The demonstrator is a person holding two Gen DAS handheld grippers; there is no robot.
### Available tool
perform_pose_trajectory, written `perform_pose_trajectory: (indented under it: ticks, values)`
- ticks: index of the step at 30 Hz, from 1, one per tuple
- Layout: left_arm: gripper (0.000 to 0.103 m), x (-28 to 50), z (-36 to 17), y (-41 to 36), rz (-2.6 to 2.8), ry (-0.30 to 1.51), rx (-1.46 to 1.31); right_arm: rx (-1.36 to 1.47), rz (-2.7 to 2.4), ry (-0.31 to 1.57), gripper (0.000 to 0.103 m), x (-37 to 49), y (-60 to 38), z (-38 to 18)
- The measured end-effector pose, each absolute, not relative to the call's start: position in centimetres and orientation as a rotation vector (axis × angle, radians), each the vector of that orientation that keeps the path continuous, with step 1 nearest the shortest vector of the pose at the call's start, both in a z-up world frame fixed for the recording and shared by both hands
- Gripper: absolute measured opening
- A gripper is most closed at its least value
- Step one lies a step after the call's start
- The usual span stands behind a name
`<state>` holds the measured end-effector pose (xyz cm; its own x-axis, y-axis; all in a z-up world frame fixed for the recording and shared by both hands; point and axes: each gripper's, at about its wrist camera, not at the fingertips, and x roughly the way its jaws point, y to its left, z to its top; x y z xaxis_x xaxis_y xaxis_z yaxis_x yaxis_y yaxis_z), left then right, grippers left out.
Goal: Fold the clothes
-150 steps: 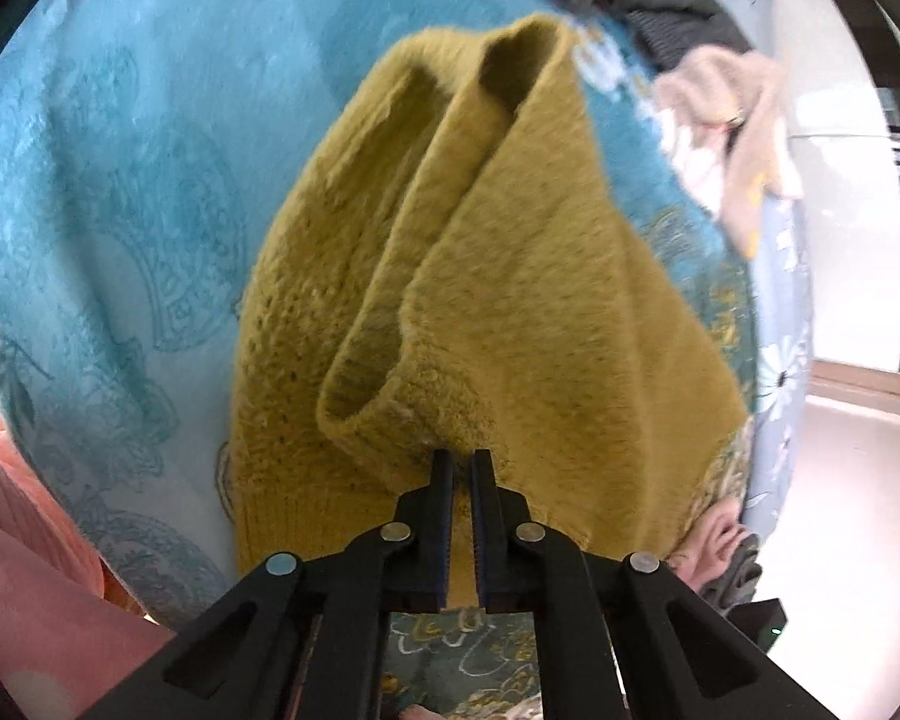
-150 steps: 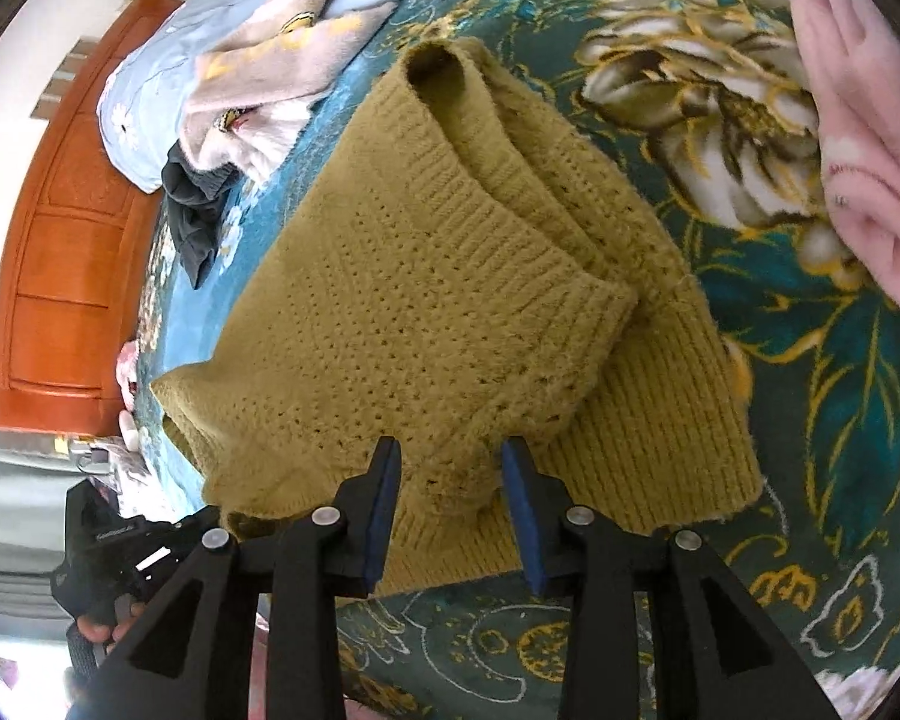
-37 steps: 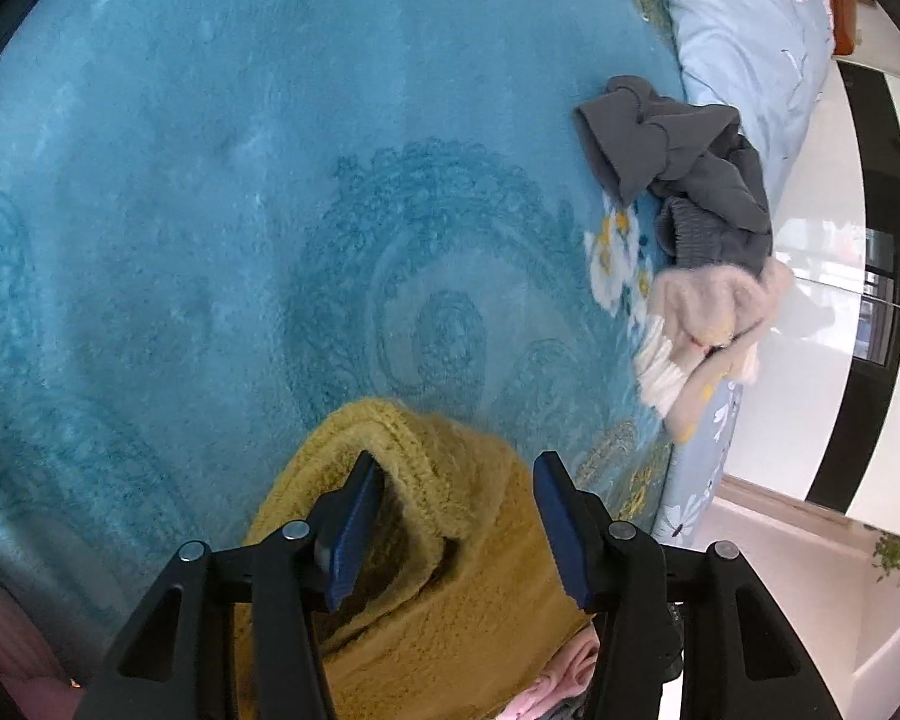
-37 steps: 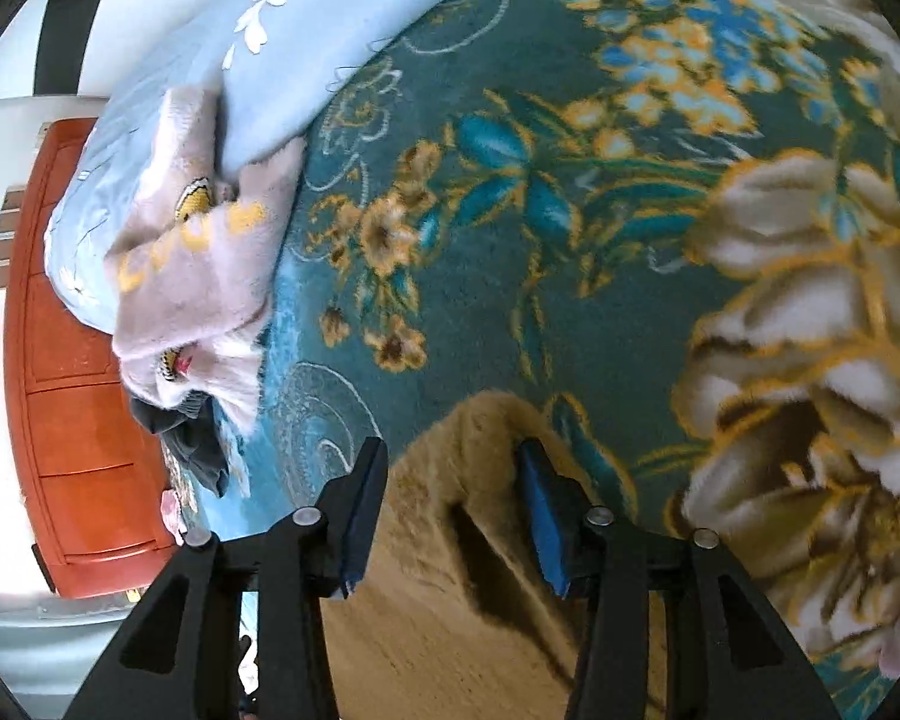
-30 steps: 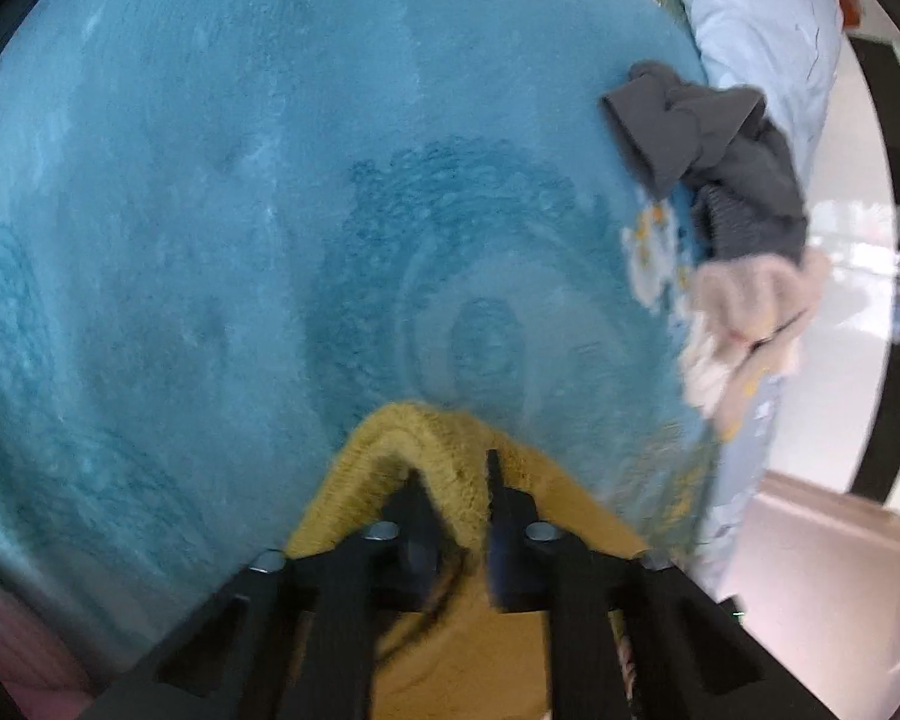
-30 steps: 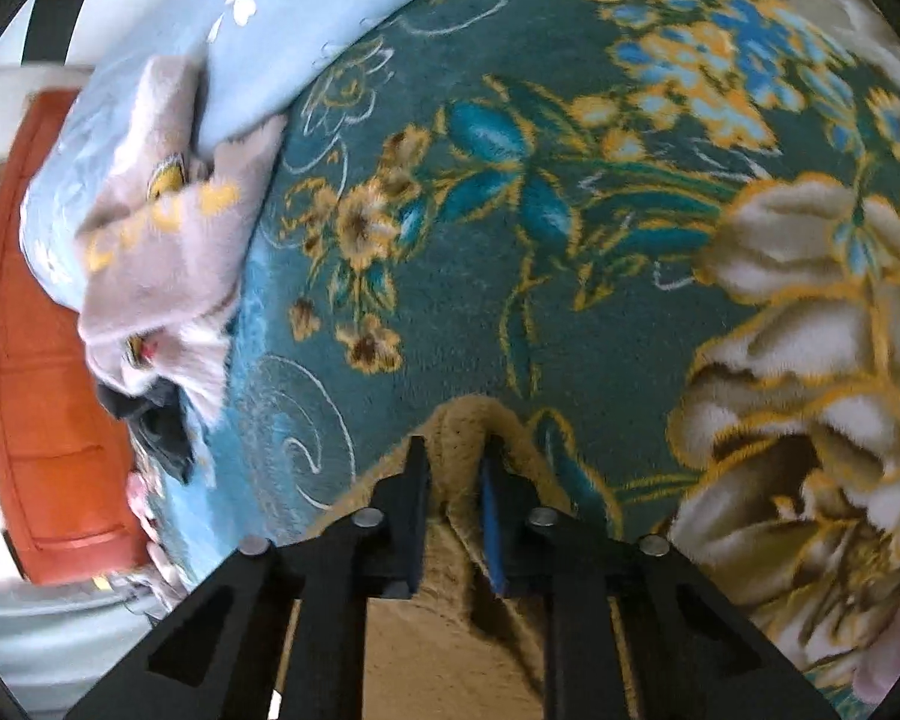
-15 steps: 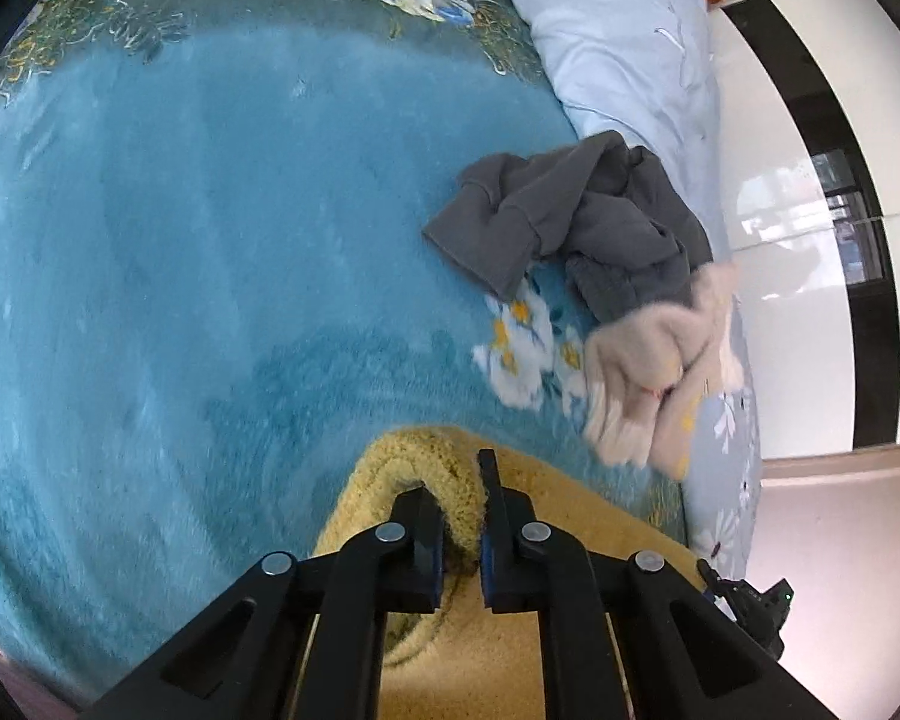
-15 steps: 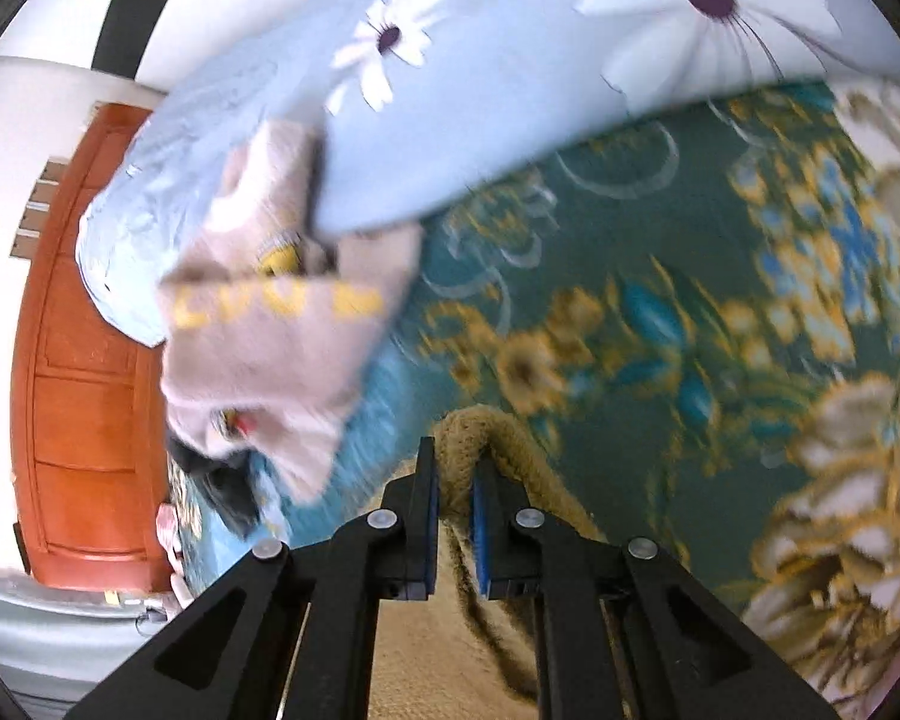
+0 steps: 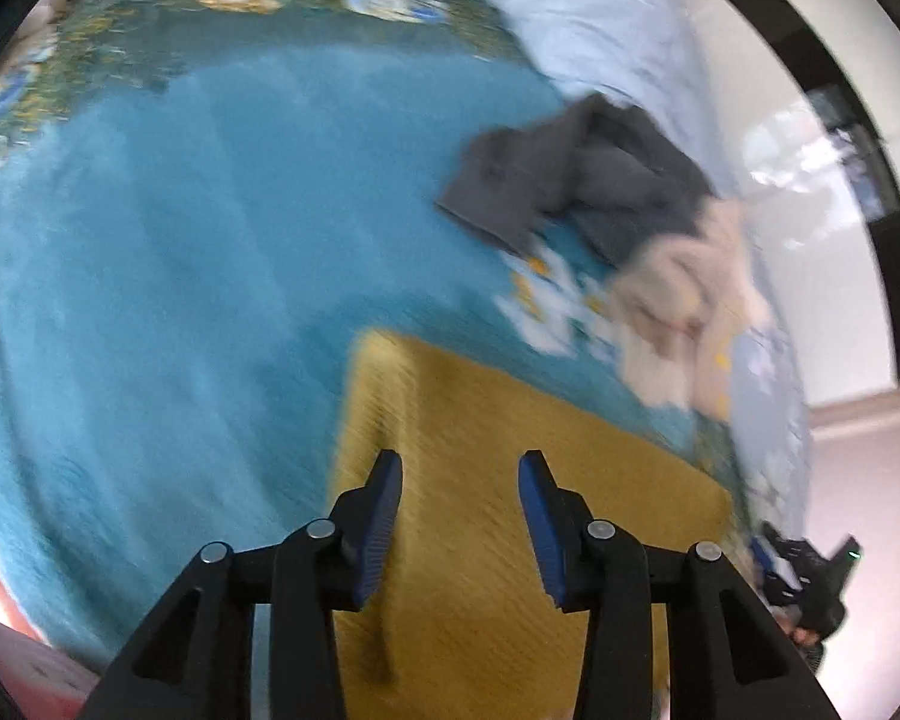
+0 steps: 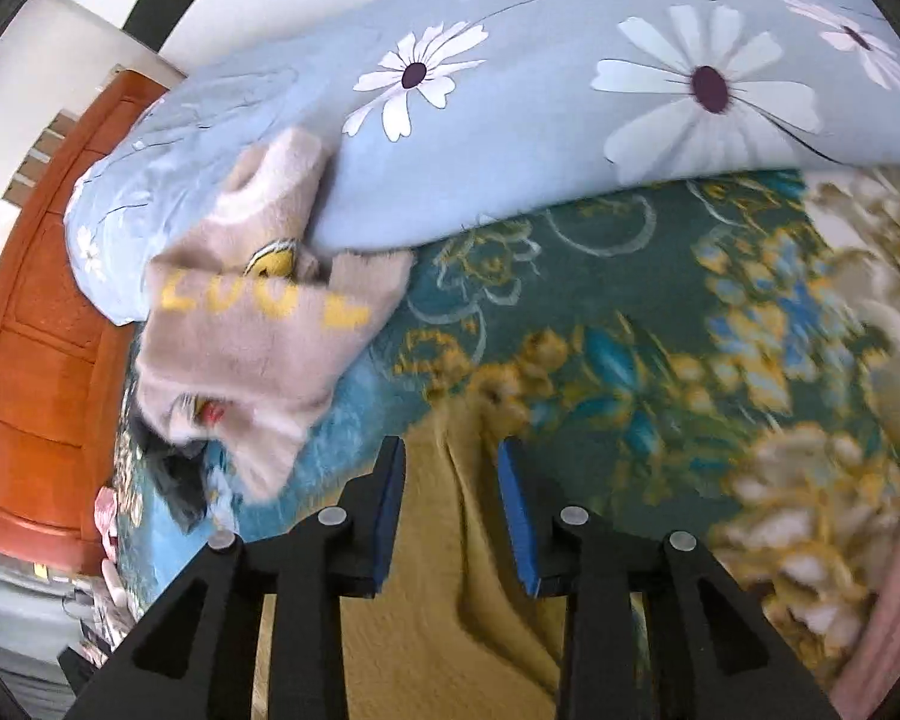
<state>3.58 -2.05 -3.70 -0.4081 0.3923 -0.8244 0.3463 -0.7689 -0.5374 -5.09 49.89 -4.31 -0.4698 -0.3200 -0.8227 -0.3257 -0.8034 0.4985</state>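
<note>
mustard sweater [image 9: 510, 480] lies flat on the teal floral blanket [image 9: 180, 270]; left gripper [image 9: 459, 507] and right gripper [image 10: 450, 495] hover over it, jaws spread, empty. beyond: grey garment [image 9: 576, 186], beige sweater [image 10: 252, 336].

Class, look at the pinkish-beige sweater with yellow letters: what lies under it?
The sweater rests partly on the blue daisy quilt and the teal blanket. Dark clothing pokes out beneath; its extent is hidden.
</note>
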Motion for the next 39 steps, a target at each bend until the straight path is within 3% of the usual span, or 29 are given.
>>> perform_pose_trajectory:
  ticks: [9, 15, 22, 32, 33, 35, 36, 39]
  values:
    - [0.044, 7.5, -8.9, 4.4, 2.141, -0.944, -2.028, -1.859, 2.334, 1.023, 0.033, 6.5, 48.4, -8.9]
    - [0.044, 9.4, -10.2, 2.7, 2.076, -1.139, -2.087, -1.924, 2.283, 1.145, 0.033, 8.4, 46.0, -11.5]
    - [0.044, 10.7, -9.3, 1.5, 2.074, -1.242, -2.082, -1.953, 2.288, 1.103, 0.034, 7.8, 44.4, -11.2]
    - [0.042, 12.0, -12.1, 1.7, 1.980, -1.439, -2.094, -1.973, 2.284, 1.106, 0.034, 8.1, 43.9, -11.5]
    - [0.040, 12.0, -12.3, 1.7, 1.978, -1.450, -2.089, -1.969, 2.284, 1.105, 0.034, 8.1, 43.9, -11.5]
    - [0.018, 11.9, -12.0, 1.8, 2.008, -1.427, -2.081, -1.957, 2.292, 1.098, 0.034, 8.2, 44.0, -11.3]
    - [0.014, 11.9, -11.8, 1.8, 2.024, -1.412, -2.076, -1.949, 2.295, 1.092, 0.032, 8.2, 43.9, -11.2]
    - [0.011, 11.9, -10.8, 2.4, 2.068, -1.330, -2.079, -1.922, 2.310, 1.068, 0.011, 8.2, 43.8, -10.8]
